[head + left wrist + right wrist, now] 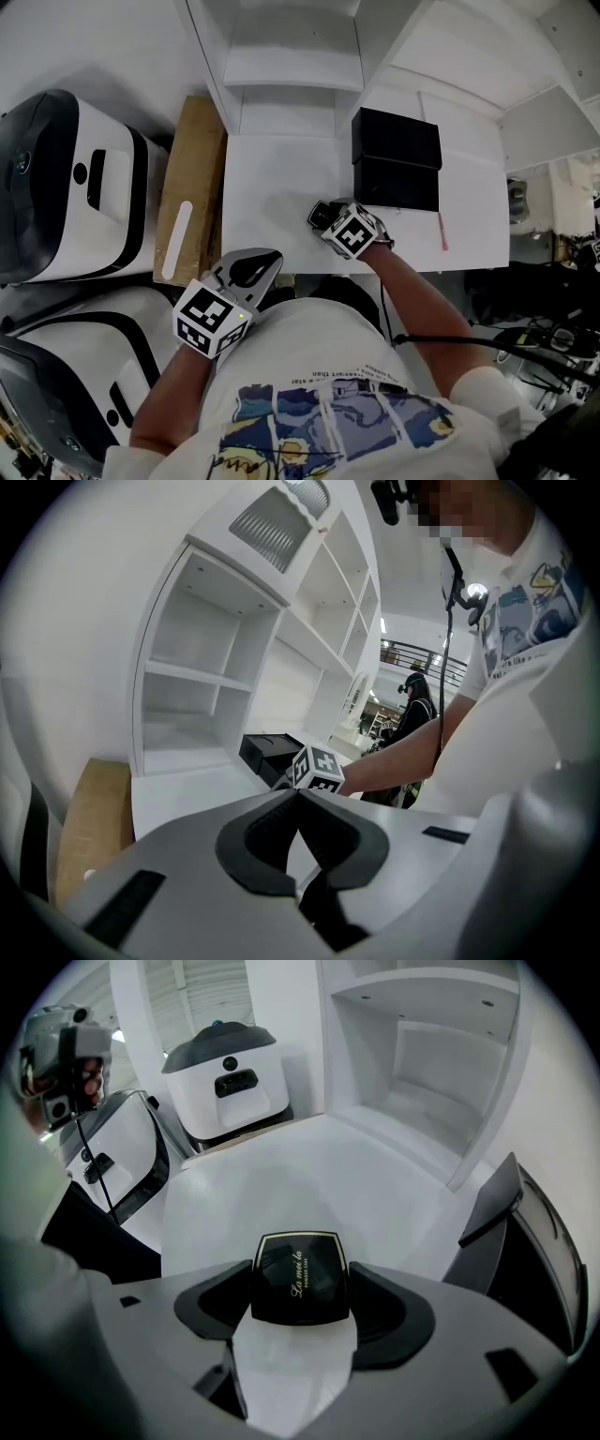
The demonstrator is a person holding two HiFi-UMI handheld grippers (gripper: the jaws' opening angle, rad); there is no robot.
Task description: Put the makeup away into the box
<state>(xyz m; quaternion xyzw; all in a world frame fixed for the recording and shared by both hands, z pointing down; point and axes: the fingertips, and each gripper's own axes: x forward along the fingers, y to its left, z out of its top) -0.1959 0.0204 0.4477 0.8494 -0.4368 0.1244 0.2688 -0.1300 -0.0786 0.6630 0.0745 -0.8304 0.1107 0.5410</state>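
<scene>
In the head view, the left gripper (246, 272) is held at the near edge of the white desk (281, 178), just beside a cardboard sheet (192, 187). The right gripper (321, 214) is pointed steeply down at the desk, just in front of the black box (396, 159). What lies at its jaws cannot be made out from here, and neither pair of jaws can be read. A thin pink stick (442, 232) is seen on the desk right of the box, and it appears in no other view.

In the left gripper view, that gripper's jaws are seen clenched tip to tip, with nothing between them. Beyond them the right gripper's marker cube (319, 769) is shown in front of the box, and empty white shelves (187, 696) are seen rising behind the desk.

Only in the right gripper view is the task's thing shown: a black compact (300, 1274) with gold lettering, lying flat on the desk between the widely spread jaws. The pads are set close at either side of it, but it is not seen to be clamped. The box is seen at the right edge with its lid raised. A white machine (225, 1077) is seen beyond the far end of the desk.
</scene>
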